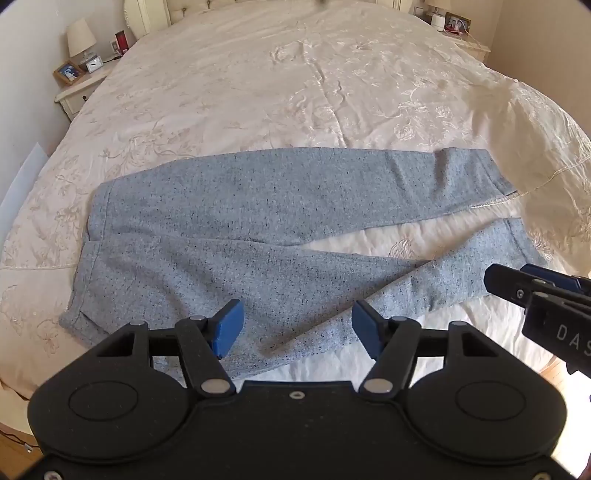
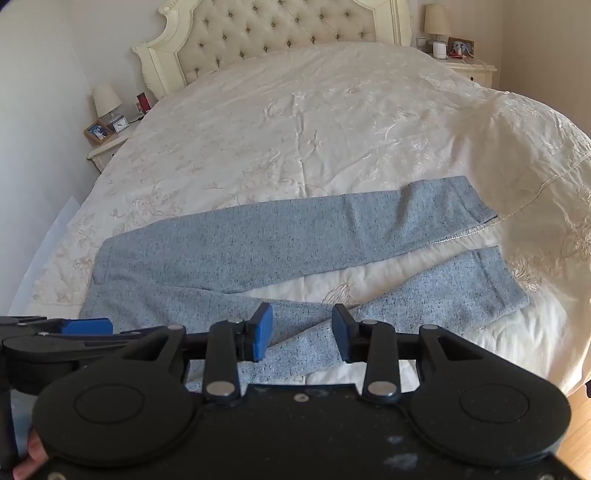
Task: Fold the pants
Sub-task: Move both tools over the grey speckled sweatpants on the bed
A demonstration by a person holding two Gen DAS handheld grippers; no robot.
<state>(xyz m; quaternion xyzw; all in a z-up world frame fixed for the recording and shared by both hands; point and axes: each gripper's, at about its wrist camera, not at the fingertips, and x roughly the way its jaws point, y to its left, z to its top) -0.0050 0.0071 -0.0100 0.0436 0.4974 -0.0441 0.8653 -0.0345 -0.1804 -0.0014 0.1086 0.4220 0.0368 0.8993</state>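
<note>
Grey-blue speckled sweatpants (image 1: 229,221) lie flat on the bed, waistband at the left, the two legs spread apart toward the right; they also show in the right wrist view (image 2: 240,247). The near leg is bent and creased. My left gripper (image 1: 297,328) is open and empty, hovering above the near leg by the bed's front edge. My right gripper (image 2: 301,332) is open and empty above the same leg, further right. The right gripper also shows at the right edge of the left wrist view (image 1: 509,280). The far leg's cuff (image 2: 476,206) is partly covered by a fold of bedspread.
The cream embroidered bedspread (image 2: 314,122) covers the whole bed, with a raised fold (image 2: 517,155) at the right. A tufted headboard (image 2: 280,29) stands at the back. Nightstands with lamps stand at the left (image 2: 107,144) and right (image 2: 465,66). Wooden floor (image 2: 576,435) lies at the lower right.
</note>
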